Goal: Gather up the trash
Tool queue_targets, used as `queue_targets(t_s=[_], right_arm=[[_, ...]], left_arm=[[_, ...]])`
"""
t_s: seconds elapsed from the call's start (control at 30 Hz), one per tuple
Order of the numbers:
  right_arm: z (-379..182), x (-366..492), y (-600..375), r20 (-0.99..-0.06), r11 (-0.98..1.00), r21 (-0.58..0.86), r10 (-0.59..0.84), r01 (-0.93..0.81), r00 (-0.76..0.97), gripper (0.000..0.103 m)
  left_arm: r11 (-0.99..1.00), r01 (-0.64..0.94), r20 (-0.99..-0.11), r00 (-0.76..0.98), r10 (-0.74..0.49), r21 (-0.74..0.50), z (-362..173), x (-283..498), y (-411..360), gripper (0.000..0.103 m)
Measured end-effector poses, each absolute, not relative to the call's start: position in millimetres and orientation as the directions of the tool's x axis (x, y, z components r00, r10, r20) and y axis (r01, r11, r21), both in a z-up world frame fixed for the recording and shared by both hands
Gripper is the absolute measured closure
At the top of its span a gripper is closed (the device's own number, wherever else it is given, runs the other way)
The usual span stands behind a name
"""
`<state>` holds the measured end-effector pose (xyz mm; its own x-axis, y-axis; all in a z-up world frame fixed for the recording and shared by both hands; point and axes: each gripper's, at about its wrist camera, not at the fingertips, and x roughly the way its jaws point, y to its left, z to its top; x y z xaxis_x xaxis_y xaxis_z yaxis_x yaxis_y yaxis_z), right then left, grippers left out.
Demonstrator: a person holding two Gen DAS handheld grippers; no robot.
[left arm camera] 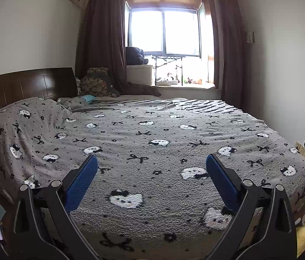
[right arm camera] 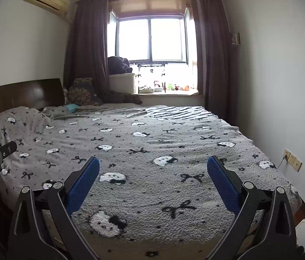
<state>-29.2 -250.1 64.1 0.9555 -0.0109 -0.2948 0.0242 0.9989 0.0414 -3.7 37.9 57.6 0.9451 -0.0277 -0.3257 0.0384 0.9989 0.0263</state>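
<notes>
Both tools, left (left arm camera: pixel 152 162) and right (right arm camera: pixel 153 164), are held open and empty over the bed's (left arm camera: pixel 174 143) near edge; a turquoise scrap (left arm camera: pixel 89 98), possibly trash, lies at the far headboard corner, nearer the left tool.

From the near bedside, the bed (left arm camera: pixel 152 143) and the window (right arm camera: pixel 150 41) at top centre are shared by both wrist views.

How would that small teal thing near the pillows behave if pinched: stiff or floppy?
The small teal sheet-like item lies flat on the fuzzy grey cat-print blanket, so it is probably thin, light and floppy. It looks creased, so it may crumple when pinched. A low profile on plush fabric may mean the fingers snag blanket too. Too far away to confirm the material.
</notes>
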Motion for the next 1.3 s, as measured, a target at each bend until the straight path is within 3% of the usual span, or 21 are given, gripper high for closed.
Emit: queue_targets(t_s=[1.3], right_arm=[[65.1,-28.4,-247.1,-0.291,0.999,0.038,-0.002,0.013,0.957,0.003]], left_arm=[[0.999,0.032,-0.323,0.946,-0.026,0.014,59.0,-5.2,42.7,0.008]])
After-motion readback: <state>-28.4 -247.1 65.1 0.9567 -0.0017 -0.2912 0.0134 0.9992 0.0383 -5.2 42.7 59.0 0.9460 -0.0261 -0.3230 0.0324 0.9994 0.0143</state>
